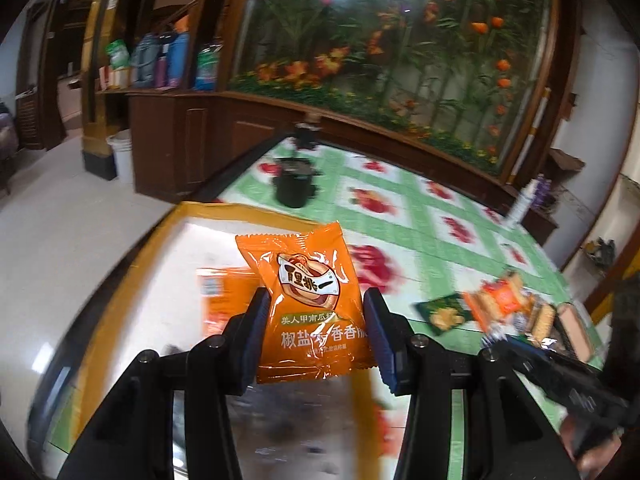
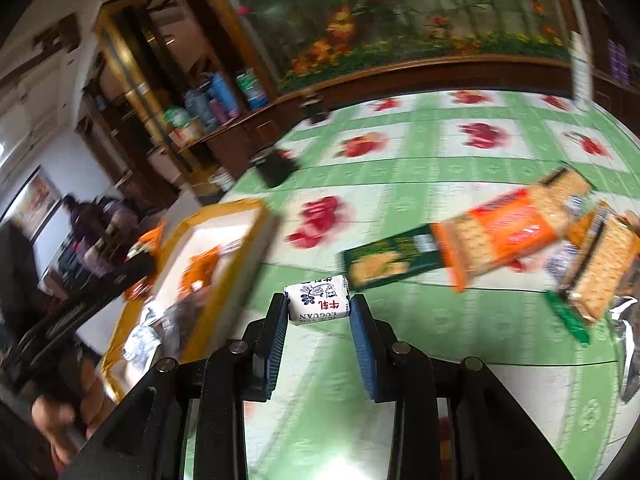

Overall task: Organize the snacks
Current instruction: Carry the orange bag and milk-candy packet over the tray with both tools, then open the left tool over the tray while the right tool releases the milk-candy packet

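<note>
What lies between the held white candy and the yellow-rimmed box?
In the right wrist view, only bare green tablecloth separates the white candy from the yellow-rimmed box.

We are looking at a home, most likely a dining or living room. A table (image 2: 460, 152) is wearing a green-checked plastic cloth printed with red fruit, a household covering. Behind it a dark wooden cabinet (image 1: 192, 136) is running along the wall, topped by a large glass panel of artificial flowers (image 1: 400, 52). On an open shelf beside it, bottles and packets (image 1: 168, 60) are standing in a loose row. A white bucket (image 1: 122, 156) is sitting on the pale tiled floor. We are also seeing a person (image 2: 86, 220) in the adjoining room, blurred.
</note>
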`<state>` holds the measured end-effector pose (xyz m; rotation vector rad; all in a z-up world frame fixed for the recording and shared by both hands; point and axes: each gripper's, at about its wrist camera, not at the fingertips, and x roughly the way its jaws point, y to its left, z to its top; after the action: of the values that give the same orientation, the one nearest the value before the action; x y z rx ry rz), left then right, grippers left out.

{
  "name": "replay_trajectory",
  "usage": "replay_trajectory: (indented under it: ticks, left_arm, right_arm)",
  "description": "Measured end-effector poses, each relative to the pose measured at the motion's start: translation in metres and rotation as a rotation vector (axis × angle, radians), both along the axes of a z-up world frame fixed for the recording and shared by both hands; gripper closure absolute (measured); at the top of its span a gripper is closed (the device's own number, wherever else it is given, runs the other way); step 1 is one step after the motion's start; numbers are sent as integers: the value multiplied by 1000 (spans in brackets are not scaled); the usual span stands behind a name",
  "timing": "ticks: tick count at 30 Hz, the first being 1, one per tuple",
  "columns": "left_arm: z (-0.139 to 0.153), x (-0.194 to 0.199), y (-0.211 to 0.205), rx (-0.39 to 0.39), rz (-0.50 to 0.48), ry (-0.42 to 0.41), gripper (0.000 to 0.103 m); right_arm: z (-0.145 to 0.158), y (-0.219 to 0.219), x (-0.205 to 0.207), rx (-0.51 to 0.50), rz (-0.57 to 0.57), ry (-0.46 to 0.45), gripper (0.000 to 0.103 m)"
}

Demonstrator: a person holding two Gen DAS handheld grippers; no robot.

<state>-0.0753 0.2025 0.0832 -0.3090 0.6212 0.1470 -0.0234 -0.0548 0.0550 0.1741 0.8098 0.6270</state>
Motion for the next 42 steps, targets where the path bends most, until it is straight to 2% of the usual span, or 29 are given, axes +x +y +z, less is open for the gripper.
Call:
replay_trajectory:
  ticks: [7, 15, 19, 21, 33, 40, 42]
  left_arm:
    - [-12, 10, 46, 51, 62, 95, 56]
    - [-29, 1, 81, 15, 78, 143, 56]
    - [-37, 2, 84, -18, 51, 165, 56]
    - [-40, 4, 83, -8, 45, 176, 56]
    - [-43, 6, 85, -20, 45, 193, 55]
    - [-43, 6, 85, -25, 46, 196, 50]
    - [-43, 5, 85, -30, 51, 200, 46]
  right_arm:
    - [0, 91, -38, -32, 224, -28, 68]
    - [-14, 162, -74, -101, 403, -83, 68]
    - [-27, 173, -81, -141, 461, -89, 67]
    - [-31, 175, -80, -145, 473, -76, 67]
    - [-35, 176, -87, -178, 488, -111, 66]
    - [-31, 173, -97, -180, 498, -136, 66]
    - [-30, 171, -98, -174, 499, -140, 60]
